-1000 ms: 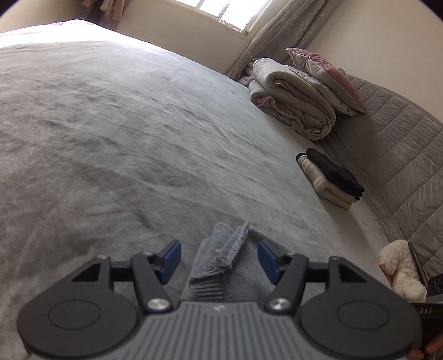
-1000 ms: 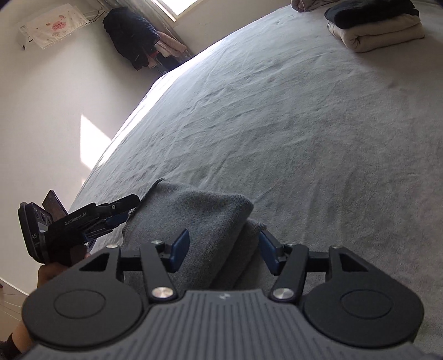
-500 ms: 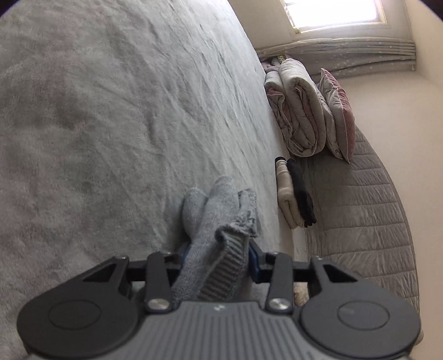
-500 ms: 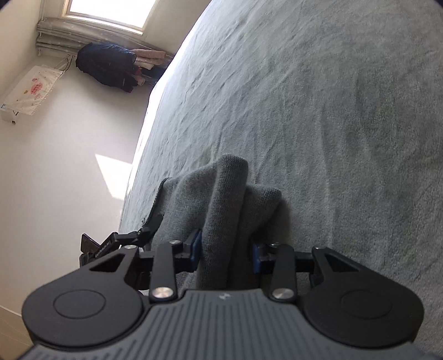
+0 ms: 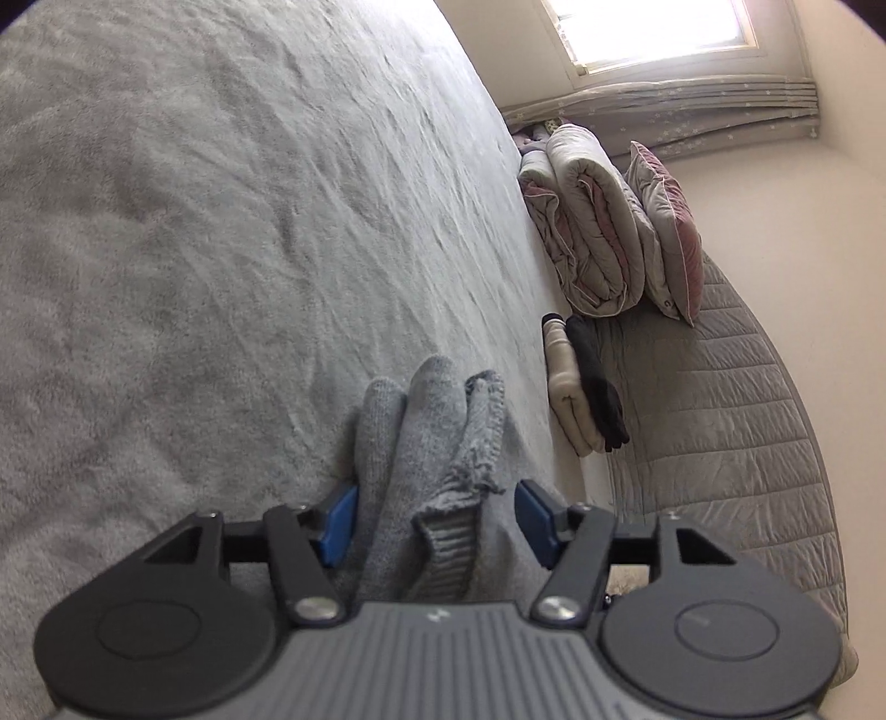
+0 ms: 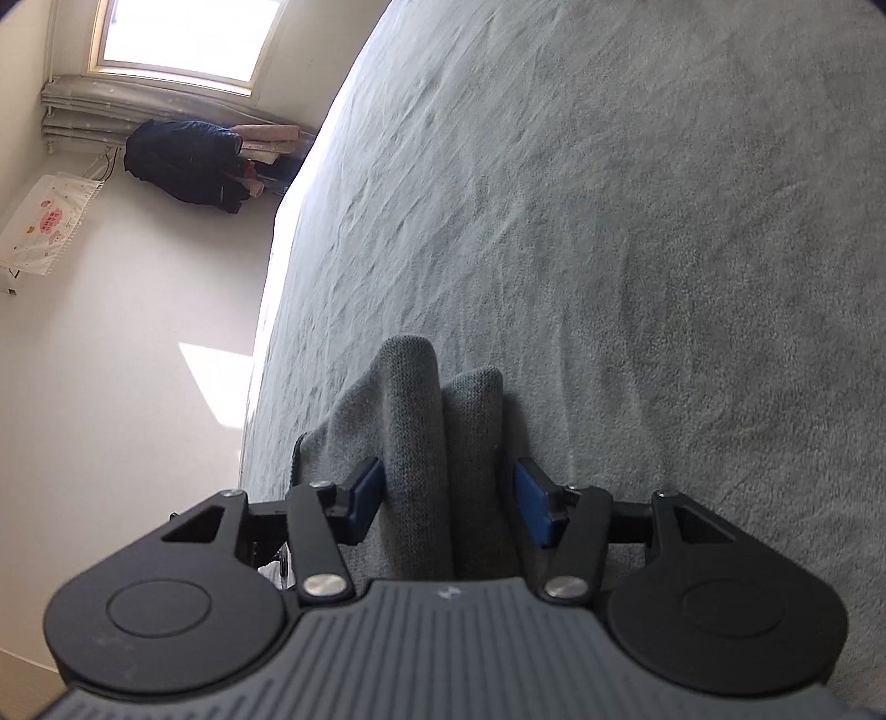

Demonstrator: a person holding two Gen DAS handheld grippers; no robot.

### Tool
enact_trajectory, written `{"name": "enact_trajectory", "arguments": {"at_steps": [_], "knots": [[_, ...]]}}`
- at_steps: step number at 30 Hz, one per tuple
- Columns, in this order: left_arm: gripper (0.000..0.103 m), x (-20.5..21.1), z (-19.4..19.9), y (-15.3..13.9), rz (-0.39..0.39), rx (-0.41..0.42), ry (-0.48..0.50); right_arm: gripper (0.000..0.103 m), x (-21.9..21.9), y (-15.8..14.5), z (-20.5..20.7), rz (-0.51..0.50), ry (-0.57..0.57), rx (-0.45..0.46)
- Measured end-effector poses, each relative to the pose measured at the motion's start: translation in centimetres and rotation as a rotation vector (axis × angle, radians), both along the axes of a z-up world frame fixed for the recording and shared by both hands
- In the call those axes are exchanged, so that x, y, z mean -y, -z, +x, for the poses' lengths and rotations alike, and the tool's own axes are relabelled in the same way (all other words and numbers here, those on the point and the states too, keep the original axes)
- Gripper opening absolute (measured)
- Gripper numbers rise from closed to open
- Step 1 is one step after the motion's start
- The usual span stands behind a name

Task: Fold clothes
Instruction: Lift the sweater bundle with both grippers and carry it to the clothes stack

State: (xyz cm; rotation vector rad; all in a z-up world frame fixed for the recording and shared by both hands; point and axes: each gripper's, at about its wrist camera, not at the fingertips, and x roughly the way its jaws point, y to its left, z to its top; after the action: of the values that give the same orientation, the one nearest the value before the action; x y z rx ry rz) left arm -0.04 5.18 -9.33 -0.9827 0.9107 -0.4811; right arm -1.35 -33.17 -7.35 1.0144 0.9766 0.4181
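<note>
Closest to me, both pairs of tongs are low over the near edge of the bed (image 5: 232, 232), each straddling a bunched end of the grey knitted garment (image 5: 426, 443). The left tongs (image 5: 434, 520) are opening: the blue pads (image 5: 339, 518) stand clear of the wool on the one side and barely brush it on the other, so the ribbed hem lies loose between them, not pinched. The right tongs (image 6: 451, 501) are opening too, with two soft folds of the same grey knit (image 6: 421, 421) rising between pads that no longer press on it. The garment itself rests on the bed's grey cover, gathered into a narrow, lumpy roll.

Further along the bed, by the quilted headboard (image 5: 720, 421), lies a small stack of folded clothes (image 5: 581, 382), one cream piece and one black. Beyond that sit a rolled duvet (image 5: 587, 238) and a pink pillow (image 5: 664, 232) under the window (image 5: 653, 27).

By my reckoning two pieces are done and stacked. The grey one looks only partly folded; it wants smoothing or another fold, then carrying to the stack.
</note>
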Motion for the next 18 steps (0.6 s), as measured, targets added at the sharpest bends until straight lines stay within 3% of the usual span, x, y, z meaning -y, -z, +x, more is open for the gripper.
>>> {"name": "enact_trajectory", "arguments": {"at_steps": [3, 5, 6, 7, 9, 18], "knots": [[0.067, 1.1, 0.6, -0.3, 0.062, 0.006, 0.044, 0.057, -1.0, 0.2, -0.3, -0.014, 0.001, 0.03], [0.058, 1.5, 0.8, -0.4, 0.059, -0.014, 0.035, 0.055, -1.5, 0.3, -0.8, -0.016, 0.028, 0.05], [0.048, 1.7, 0.9, -0.3, 0.026, -0.031, 0.033, 0.05, -1.6, 0.3, -1.0, -0.006, 0.045, 0.052], [0.047, 1.9, 0.9, -0.2, -0.007, -0.047, 0.031, 0.04, -1.5, 0.5, -1.2, 0.022, 0.063, 0.035], [0.045, 2.1, 0.9, -0.4, -0.027, -0.04, 0.014, 0.036, -0.8, 0.5, -1.3, 0.079, 0.096, 0.0], [0.043, 5.8, 4.3, -3.7, -0.059, 0.027, -0.035, 0.033, 2.8, -4.0, 2.0, 0.131, 0.16, 0.045]]}}
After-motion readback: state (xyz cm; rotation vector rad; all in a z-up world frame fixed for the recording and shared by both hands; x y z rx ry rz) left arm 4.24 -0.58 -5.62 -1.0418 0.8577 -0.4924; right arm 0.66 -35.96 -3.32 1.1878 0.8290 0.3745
